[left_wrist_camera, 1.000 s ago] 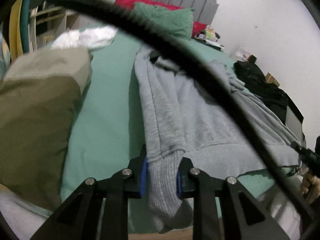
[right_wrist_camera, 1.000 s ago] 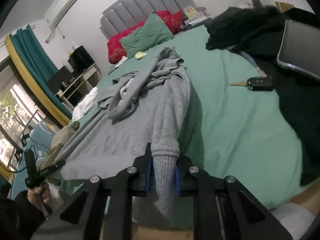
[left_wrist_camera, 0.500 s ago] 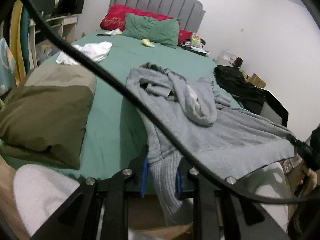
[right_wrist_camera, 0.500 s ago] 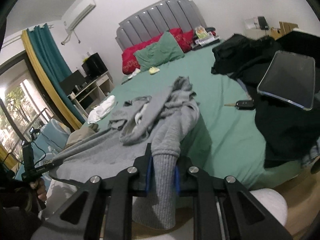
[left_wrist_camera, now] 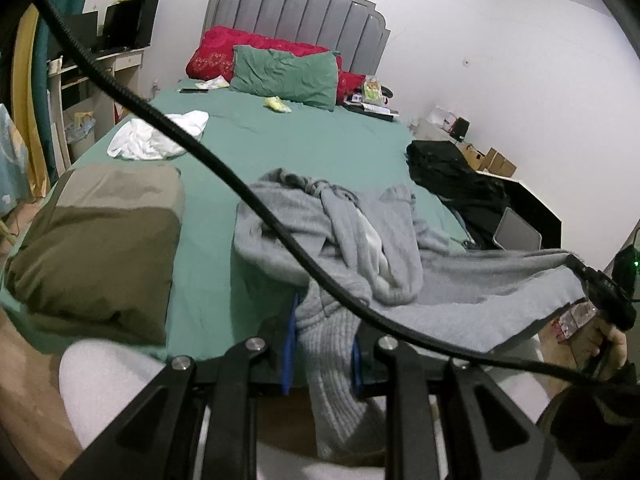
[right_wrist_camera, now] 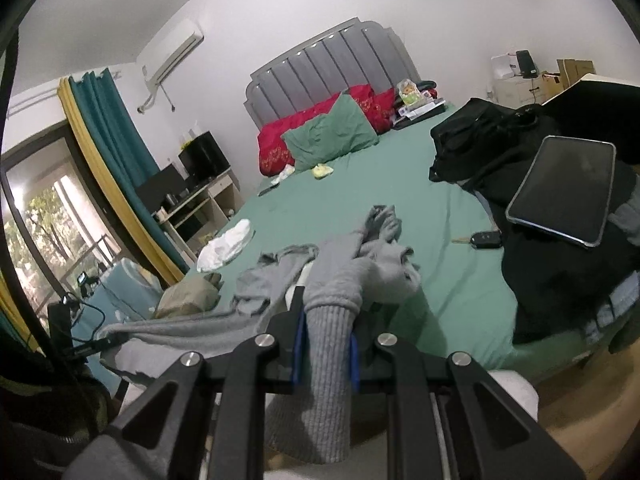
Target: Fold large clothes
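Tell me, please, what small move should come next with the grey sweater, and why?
Probably lift both tools a little higher and draw them apart. The left tool and the right tool each clamp a ribbed cuff of the grey sweater, but its body lies bunched on the green bed, so it likely needs spreading flat before any fold.

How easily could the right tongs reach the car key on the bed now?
Probably not yet. The right tongs are shut on a ribbed cuff of the grey sweater, so they are occupied. Otherwise the way looks free: the car key lies on bare green sheet beside the black clothes.
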A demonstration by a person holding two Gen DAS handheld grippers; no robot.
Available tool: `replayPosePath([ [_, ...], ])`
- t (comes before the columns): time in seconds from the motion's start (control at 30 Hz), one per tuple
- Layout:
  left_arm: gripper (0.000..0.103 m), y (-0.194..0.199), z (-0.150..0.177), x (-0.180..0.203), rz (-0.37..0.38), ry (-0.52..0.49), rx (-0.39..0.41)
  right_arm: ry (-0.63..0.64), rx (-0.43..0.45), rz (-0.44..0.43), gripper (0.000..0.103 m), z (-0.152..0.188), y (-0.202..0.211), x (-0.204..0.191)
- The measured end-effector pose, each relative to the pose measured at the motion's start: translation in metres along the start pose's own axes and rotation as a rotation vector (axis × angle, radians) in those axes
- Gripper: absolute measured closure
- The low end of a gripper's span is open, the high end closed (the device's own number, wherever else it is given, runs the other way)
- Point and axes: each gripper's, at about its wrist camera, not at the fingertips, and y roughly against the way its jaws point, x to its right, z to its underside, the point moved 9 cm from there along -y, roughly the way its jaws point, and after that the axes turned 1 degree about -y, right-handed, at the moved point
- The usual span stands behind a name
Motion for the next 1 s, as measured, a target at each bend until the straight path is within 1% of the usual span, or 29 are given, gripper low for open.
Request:
replayPosePath([
  [0.1, 0.083, -0.018, -0.027, -0.006, 0.017, 0.021, 0.026, 0.001, 0.039, -0.004, 0.087, -0.027, -0.026, 0.002],
  [0.13, 0.083, -0.027, -0.041, -0.01, 0.021, 0.029, 0.038, 0.003, 0.047, -0.002, 0.087, -0.034, -0.034, 0.002],
  [0.2, 0.083, -0.043, -0.061, -0.016, 0.023, 0.033, 0.051, 0.01, 0.062, -0.008, 0.087, -0.054, -0.059, 0.001],
  [0.23, 0.083, -0.057, -0.075, -0.02, 0.023, 0.033, 0.059, 0.007, 0.064, -0.012, 0.087, -0.064, -0.073, 0.002],
  [0.33, 0.083, -0.092, -0.106, -0.03, 0.037, 0.054, 0.057, -0.001, 0.062, -0.023, 0.087, -0.091, -0.114, 0.008],
  [0.4, 0.083, -0.12, -0.128, -0.037, 0.047, 0.078, 0.051, -0.009, 0.051, -0.019, 0.087, -0.11, -0.149, 0.015],
  [0.47, 0.083, -0.153, -0.15, -0.047, 0.051, 0.075, 0.055, 0.003, 0.04, 0.005, 0.087, -0.126, -0.186, 0.023],
  [0.5, 0.083, -0.167, -0.157, -0.052, 0.04, 0.066, 0.053, 0.024, 0.037, 0.016, 0.087, -0.132, -0.199, 0.026],
  [0.53, 0.083, -0.189, -0.166, -0.06, 0.024, 0.063, 0.044, 0.047, 0.032, 0.034, 0.087, -0.137, -0.215, 0.03],
  [0.57, 0.083, -0.202, -0.172, -0.065, 0.025, 0.069, 0.041, 0.061, 0.02, 0.053, 0.087, -0.141, -0.233, 0.034],
  [0.67, 0.082, -0.248, -0.185, -0.081, 0.03, 0.094, 0.015, 0.052, -0.011, 0.066, 0.087, -0.151, -0.286, 0.052],
  [0.7, 0.081, -0.268, -0.188, -0.089, 0.031, 0.105, -0.006, 0.038, -0.019, 0.075, 0.087, -0.154, -0.304, 0.061],
  [0.73, 0.078, -0.287, -0.188, -0.096, 0.017, 0.115, -0.038, 0.014, -0.026, 0.079, 0.086, -0.156, -0.321, 0.07],
  [0.77, 0.075, -0.303, -0.187, -0.102, 0.005, 0.125, -0.066, -0.011, -0.032, 0.086, 0.083, -0.156, -0.339, 0.081],
  [0.8, 0.063, -0.317, -0.185, -0.109, -0.017, 0.137, -0.095, -0.03, -0.032, 0.101, 0.079, -0.156, -0.357, 0.093],
  [0.83, 0.043, -0.333, -0.182, -0.122, -0.05, 0.163, -0.119, -0.045, -0.03, 0.121, 0.062, -0.156, -0.369, 0.104],
  [0.87, 0.032, -0.339, -0.18, -0.129, -0.052, 0.187, -0.121, -0.059, -0.016, 0.14, 0.031, -0.156, -0.378, 0.114],
  [0.9, 0.017, -0.342, -0.178, -0.135, -0.051, 0.212, -0.116, -0.08, 0.011, 0.155, 0.021, -0.156, -0.382, 0.125],
  [0.93, 0.014, -0.341, -0.174, -0.14, -0.049, 0.233, -0.102, -0.1, 0.034, 0.153, 0.018, -0.156, -0.382, 0.132],
  [1.0, 0.013, -0.335, -0.169, -0.141, -0.035, 0.228, -0.083, -0.136, 0.037, 0.119, 0.019, -0.148, -0.378, 0.137],
])
